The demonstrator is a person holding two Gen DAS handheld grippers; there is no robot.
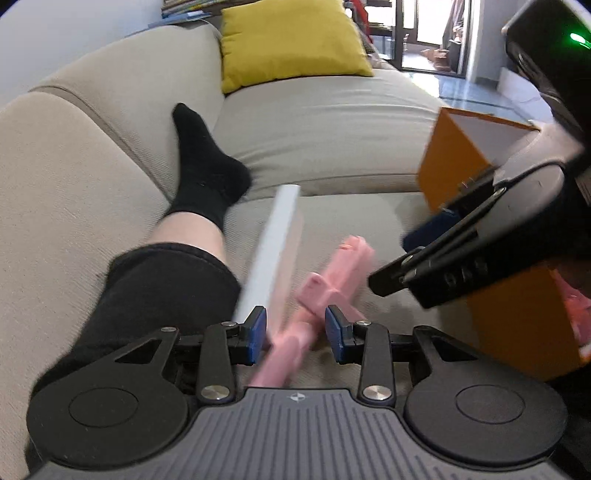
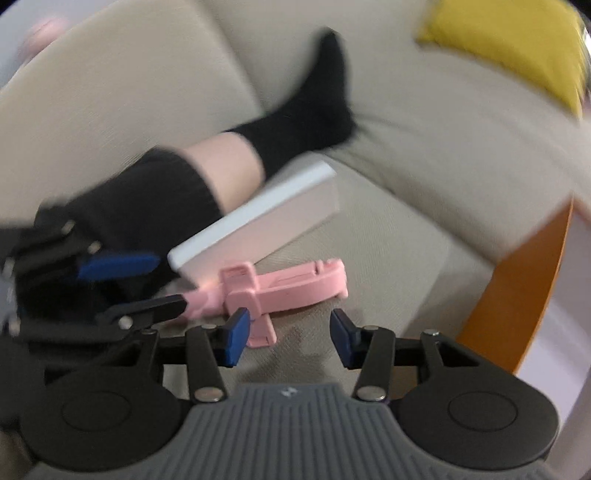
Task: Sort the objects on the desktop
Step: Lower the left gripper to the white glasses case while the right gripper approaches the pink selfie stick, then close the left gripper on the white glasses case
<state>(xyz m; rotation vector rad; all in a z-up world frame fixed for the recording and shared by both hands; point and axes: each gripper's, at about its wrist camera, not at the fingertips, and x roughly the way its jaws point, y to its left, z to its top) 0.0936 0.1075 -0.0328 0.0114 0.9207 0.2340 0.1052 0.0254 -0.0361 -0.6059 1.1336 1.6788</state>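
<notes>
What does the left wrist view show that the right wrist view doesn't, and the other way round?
Only left wrist: the doorway behind the sofa, books at the top, and the right tool's body with its green light. Only right wrist: the left tool from the side, its fingers open around the pink holder's handle. Both: the pink holder, white box, orange bin, yellow cushion, sofa and socked leg.

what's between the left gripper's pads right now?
The pink plastic holder's stem runs between the left gripper's open pads; left wrist view shows it. Contact is unclear.
</notes>
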